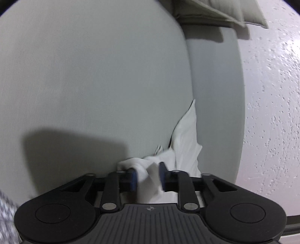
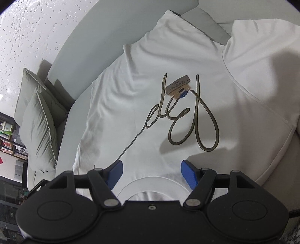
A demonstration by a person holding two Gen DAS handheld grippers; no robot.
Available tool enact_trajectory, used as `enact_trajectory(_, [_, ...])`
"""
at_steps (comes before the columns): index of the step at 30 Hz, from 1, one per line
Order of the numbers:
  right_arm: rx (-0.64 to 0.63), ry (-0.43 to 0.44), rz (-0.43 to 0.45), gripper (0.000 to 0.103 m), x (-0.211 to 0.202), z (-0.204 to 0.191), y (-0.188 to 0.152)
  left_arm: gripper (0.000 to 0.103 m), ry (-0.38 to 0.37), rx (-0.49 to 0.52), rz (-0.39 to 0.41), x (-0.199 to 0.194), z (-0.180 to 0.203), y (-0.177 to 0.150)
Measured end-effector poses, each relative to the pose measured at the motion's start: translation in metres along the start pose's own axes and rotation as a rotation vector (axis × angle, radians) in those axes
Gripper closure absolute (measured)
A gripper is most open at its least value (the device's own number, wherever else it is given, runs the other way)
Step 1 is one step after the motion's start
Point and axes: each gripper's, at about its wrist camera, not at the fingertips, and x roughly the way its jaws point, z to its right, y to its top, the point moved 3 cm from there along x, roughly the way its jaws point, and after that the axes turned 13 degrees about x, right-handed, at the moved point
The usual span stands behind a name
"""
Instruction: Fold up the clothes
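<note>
So the white t-shirt [image 2: 168, 105] is lying spread out front-up on a pale grey sofa seat [image 2: 97, 62], with a looping gold script design [image 2: 187, 122] across the chest and a small cardboard hang tag [image 2: 178, 85] resting right on top of the lettering. The collar sits closest to the right gripper [image 2: 151, 173], whose blue pads [image 2: 189, 174] are spread wide, hovering just above the neckline and holding nothing. Over in the left wrist view you only get a bunched bit of the same white fabric [image 1: 150, 169], and the left gripper [image 1: 148, 176] has its pads pinched in on that wad, at the edge of the seat cushion [image 1: 93, 84]. Nothing is really blocking the shirt except the tag sitting on the print. The right view also catches two grey-green throw pillows [image 2: 37, 120] propped at the far end of the sofa and a bookshelf [image 2: 9, 138] off to the side; the left view mostly shows bare cushion, a speckled white wall [image 1: 271, 93] and one pillow's corner [image 1: 215, 13] up top.
</note>
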Motion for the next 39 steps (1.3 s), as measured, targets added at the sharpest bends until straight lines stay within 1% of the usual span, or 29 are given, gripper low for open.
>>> enact_trajectory(1, [-0.002, 0.000, 0.000, 0.035, 0.000, 0.000, 0.000, 0.096, 0.018, 0.031, 0.018, -0.002, 0.003, 0.003])
enact_trajectory(2, [-0.005, 0.000, 0.000, 0.035, 0.000, 0.000, -0.001, 0.103, 0.046, 0.071, 0.038, -0.003, 0.007, 0.006])
enact_trajectory(3, [-0.008, 0.001, -0.001, 0.035, 0.000, 0.000, 0.000, 0.103, 0.086, 0.132, 0.068, -0.007, 0.014, 0.007])
enact_trajectory(4, [-0.009, 0.002, -0.002, 0.035, 0.000, 0.000, 0.000, 0.103, 0.117, 0.213, 0.106, -0.014, 0.026, 0.007])
enact_trajectory(5, [-0.010, 0.003, -0.004, 0.035, 0.000, 0.000, 0.000, 0.103, 0.123, 0.305, 0.143, -0.021, 0.040, 0.005])
enact_trajectory(6, [-0.009, 0.004, -0.005, 0.035, -0.001, 0.000, 0.000, 0.103, 0.123, 0.415, 0.190, -0.030, 0.059, -0.001])
enact_trajectory(7, [-0.008, 0.007, -0.006, 0.035, 0.000, 0.001, 0.000, 0.103, 0.128, 0.556, 0.251, -0.041, 0.082, -0.012])
enact_trajectory(9, [-0.006, 0.011, -0.007, 0.035, 0.000, 0.002, 0.002, 0.103, 0.162, 0.878, 0.344, -0.058, 0.123, -0.042])
enact_trajectory(10, [-0.007, 0.012, -0.009, 0.035, 0.000, 0.003, 0.003, 0.103, 0.195, 1.012, 0.359, -0.060, 0.135, -0.057])
enact_trajectory(11, [-0.008, 0.013, -0.011, 0.035, 0.000, 0.004, 0.004, 0.102, 0.232, 1.095, 0.347, -0.055, 0.138, -0.066])
enact_trajectory(12, [-0.008, 0.015, -0.013, 0.035, -0.001, 0.005, 0.004, 0.098, 0.272, 1.121, 0.313, -0.054, 0.129, -0.069])
enact_trajectory(13, [-0.008, 0.016, -0.014, 0.035, -0.001, 0.005, 0.004, 0.096, 0.321, 1.093, 0.263, -0.048, 0.116, -0.066])
enact_trajectory(15, [-0.008, 0.020, -0.018, 0.035, -0.001, 0.006, 0.005, 0.095, 0.324, 0.939, 0.210, -0.051, 0.086, -0.054])
enact_trajectory(16, [-0.004, 0.023, -0.020, 0.035, -0.001, 0.006, 0.005, 0.092, 0.323, 0.861, 0.185, -0.054, 0.071, -0.047])
enact_trajectory(17, [-0.002, 0.026, -0.023, 0.035, -0.002, 0.006, 0.005, 0.083, 0.321, 0.782, 0.160, -0.056, 0.057, -0.041])
enact_trajectory(19, [0.004, 0.030, -0.028, 0.034, -0.002, 0.007, 0.005, 0.075, 0.317, 0.624, 0.110, -0.060, 0.027, -0.030])
enact_trajectory(20, [0.007, 0.032, -0.029, 0.034, -0.002, 0.007, 0.005, 0.068, 0.286, 0.557, 0.112, -0.063, 0.021, -0.024])
enact_trajectory(22, [0.011, 0.033, -0.027, 0.033, -0.002, 0.007, 0.005, 0.066, 0.230, 0.439, 0.121, -0.065, 0.013, -0.014])
enact_trajectory(23, [0.012, 0.033, -0.025, 0.032, -0.002, 0.006, 0.005, 0.065, 0.219, 0.405, 0.123, -0.063, 0.012, -0.011])
enact_trajectory(24, [0.014, 0.033, -0.022, 0.032, -0.002, 0.006, 0.005, 0.065, 0.217, 0.385, 0.125, -0.059, 0.017, -0.006])
enact_trajectory(26, [0.016, 0.032, -0.017, 0.032, -0.003, 0.005, 0.004, 0.065, 0.240, 0.389, 0.117, -0.047, 0.021, 0.001])
enact_trajectory(30, [0.023, 0.033, -0.001, 0.032, -0.006, 0.004, 0.004, 0.063, 0.260, 0.434, 0.071, -0.016, 0.029, 0.019])
enact_trajectory(33, [0.022, 0.030, 0.003, 0.032, -0.007, 0.006, 0.005, 0.064, 0.277, 0.461, 0.057, 0.003, 0.035, 0.030])
enact_trajectory(34, [0.025, 0.030, 0.004, 0.032, -0.007, 0.006, 0.005, 0.066, 0.291, 0.479, 0.051, 0.007, 0.037, 0.031])
enact_trajectory(35, [0.027, 0.031, 0.005, 0.032, -0.007, 0.007, 0.005, 0.077, 0.306, 0.496, 0.046, 0.011, 0.039, 0.031])
enact_trajectory(36, [0.030, 0.032, 0.005, 0.032, -0.007, 0.008, 0.005, 0.092, 0.338, 0.508, 0.044, 0.014, 0.040, 0.032])
enact_trajectory(37, [0.033, 0.032, 0.006, 0.032, -0.007, 0.008, 0.005, 0.099, 0.372, 0.518, 0.043, 0.016, 0.041, 0.032])
enact_trajectory(38, [0.035, 0.033, 0.006, 0.032, -0.007, 0.008, 0.005, 0.099, 0.386, 0.523, 0.051, 0.012, 0.041, 0.030])
enact_trajectory(39, [0.035, 0.033, 0.007, 0.032, -0.007, 0.008, 0.005, 0.100, 0.399, 0.528, 0.059, 0.008, 0.040, 0.027])
